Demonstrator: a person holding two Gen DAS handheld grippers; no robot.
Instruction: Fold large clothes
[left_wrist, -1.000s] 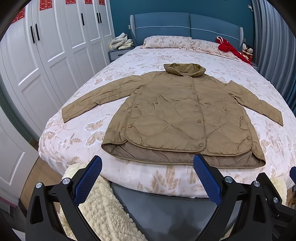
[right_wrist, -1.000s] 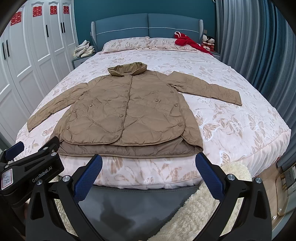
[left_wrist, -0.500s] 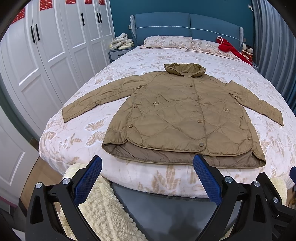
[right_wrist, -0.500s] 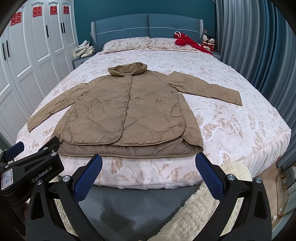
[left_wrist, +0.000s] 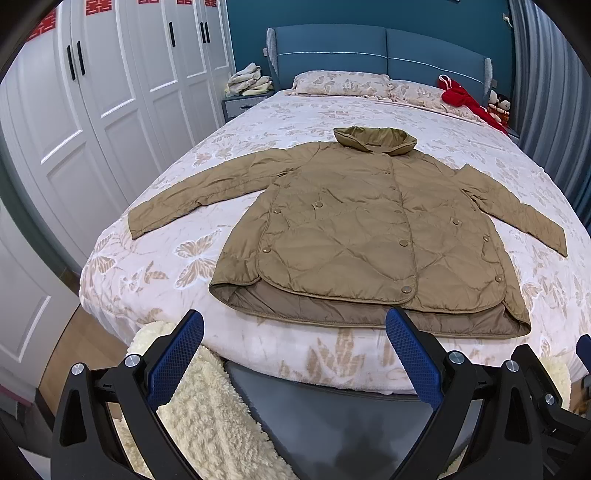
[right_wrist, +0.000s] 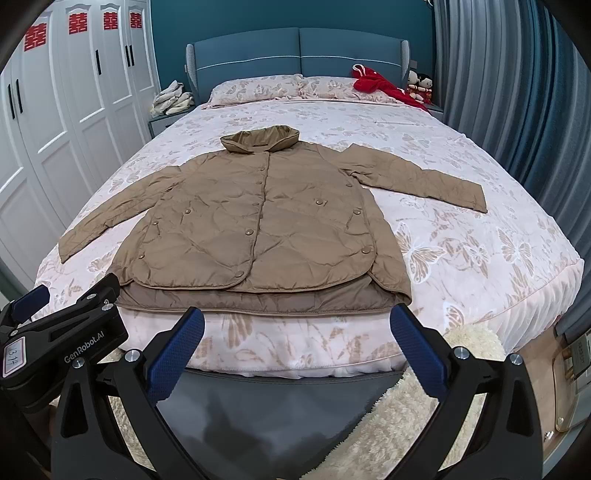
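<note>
A tan quilted jacket lies flat and face up on the foot half of the bed, buttoned, collar toward the headboard, both sleeves spread out to the sides. Its darker lining shows along the hem, which sits just short of the bed's foot edge. From the left wrist view the far sleeve's cuff reaches close to the bed's side edge; the underside of the jacket is hidden.

The left tool hangs off the foot of the bed, its blue-padded jaws spread wide and holding nothing, apart from the hem. The right tool is likewise spread and empty, just short of the hem; the left tool's body shows at its lower left.

Bare floral bedspread lies open on both sides of the jacket and beyond the collar. Pillows and a red garment sit at the headboard, well apart. A cream fluffy rug lies below the bed's foot. White wardrobes stand along one side, a grey curtain along the other.
</note>
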